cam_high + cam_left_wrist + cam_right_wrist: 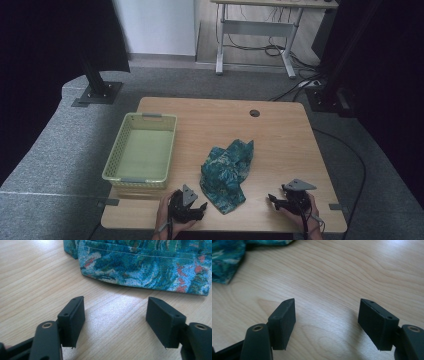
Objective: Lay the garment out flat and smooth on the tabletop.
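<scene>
The work surface is a light wooden table (280, 145) with rounded corners, occupying the centre and lower half of the high view. A round cable hole (254, 113) sits near its far edge, right of centre. The grain runs lengthwise, and in both gripper views the wood shows a soft sheen of reflected light.

A pale green plastic basket (120, 150) with perforated walls stands at the left side of the table, in the left-centre of the high view.

The teal patterned cloth (227, 172) lies crumpled on the table at the lower centre of the high view, between the two grippers and well apart from the basket. In the left gripper view its hemmed edge (140, 267) spans the upper part of the frame; in the right gripper view a corner of it (224, 260) occupies the upper left.

The left gripper (202, 206) is at the lower centre-left of the high view, just beside the near edge of the cloth. Its jaws stand wide apart with only bare wood between them; nothing is held.

The right gripper (272, 199) is at the lower right, apart from the cloth. Its jaws are likewise spread wide over bare wood and hold nothing.

The table stands on grey carpet (60, 150). A white-framed desk (260, 30) with loose cables beneath it occupies the upper centre. Dark curtains (45, 40) fill the upper left and upper right corners.
</scene>
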